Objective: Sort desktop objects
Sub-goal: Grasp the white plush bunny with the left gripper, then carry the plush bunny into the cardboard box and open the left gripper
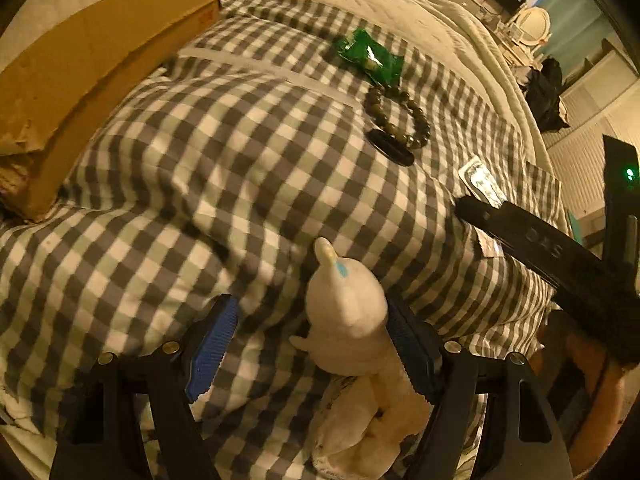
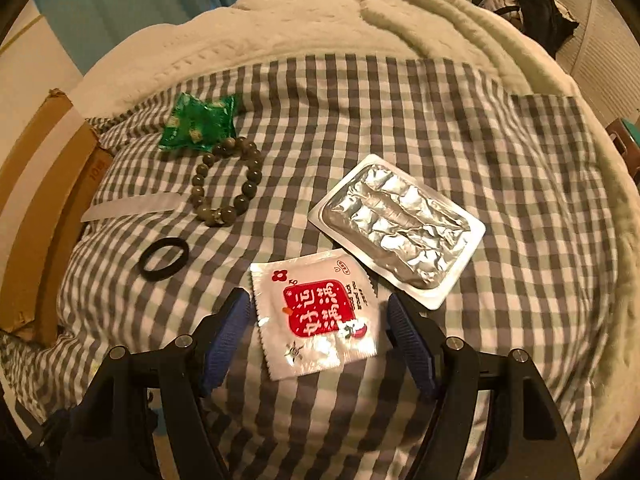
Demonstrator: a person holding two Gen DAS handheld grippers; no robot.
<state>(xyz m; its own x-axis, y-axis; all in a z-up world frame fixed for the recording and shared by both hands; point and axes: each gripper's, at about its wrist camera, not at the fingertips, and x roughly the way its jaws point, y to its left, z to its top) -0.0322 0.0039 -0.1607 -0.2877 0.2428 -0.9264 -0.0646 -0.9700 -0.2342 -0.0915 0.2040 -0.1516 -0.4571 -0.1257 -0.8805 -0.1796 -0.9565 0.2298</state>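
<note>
cardboard box: flat brown corrugated carton (image 2: 44, 216), torn at one corner, lying along the left edge of the bed.
cloth: soft grey-and-white checked fabric (image 2: 400, 120), a bit rumpled, spread over a cream knitted blanket (image 2: 320, 12).
snack packet: crinkly green foil packet (image 2: 198, 122), far side of the cloth, touching the beads.
bracelet: ring of round, glossy olive-brown beads (image 2: 226, 180), lying flat.
hair tie: plain black elastic loop (image 2: 164, 259), just in front of the bracelet.
plush toy: fuzzy white stuffed animal (image 1: 348, 320) with a small blue mark, sitting between the left gripper's (image 1: 316, 344) ribbed blue pads, right against the right-hand pad; jaws spread wide, no squeeze I can see.
sachet: flat white square sachet (image 2: 316, 312) with a red label and zigzag edges, lying between the right gripper's (image 2: 320, 336) wide-apart pads, neither pad touching it.
blister pack: crumpled silver foil pill sheet (image 2: 400, 228), rounded corners, just past the sachet and overlapping its corner.
</note>
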